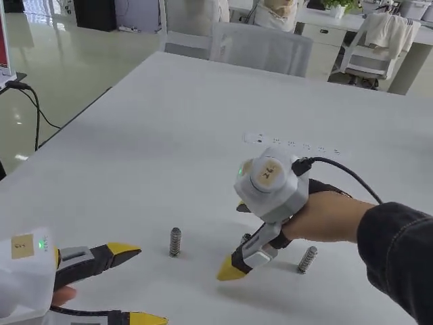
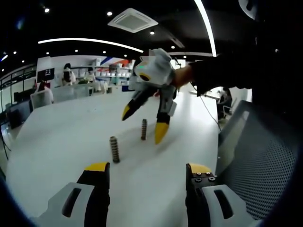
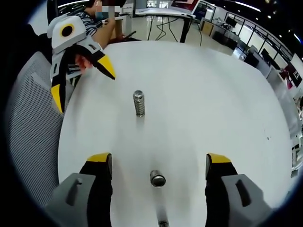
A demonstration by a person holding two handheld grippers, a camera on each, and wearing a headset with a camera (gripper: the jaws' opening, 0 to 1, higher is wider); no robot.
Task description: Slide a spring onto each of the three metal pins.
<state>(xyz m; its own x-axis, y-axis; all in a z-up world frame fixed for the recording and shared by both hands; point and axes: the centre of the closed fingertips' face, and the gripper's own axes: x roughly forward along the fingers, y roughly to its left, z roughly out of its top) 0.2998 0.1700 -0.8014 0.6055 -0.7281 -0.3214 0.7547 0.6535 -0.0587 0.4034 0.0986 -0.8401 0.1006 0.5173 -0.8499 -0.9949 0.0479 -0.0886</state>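
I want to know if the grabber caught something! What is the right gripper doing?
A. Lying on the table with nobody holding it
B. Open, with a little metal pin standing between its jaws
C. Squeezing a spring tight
B: in the right gripper view the right gripper has its jaws wide apart, and a pin stands on the table between them, touched by neither.

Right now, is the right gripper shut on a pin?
No, the right gripper stands open, jaws wide apart, with an upright pin between them touching neither.
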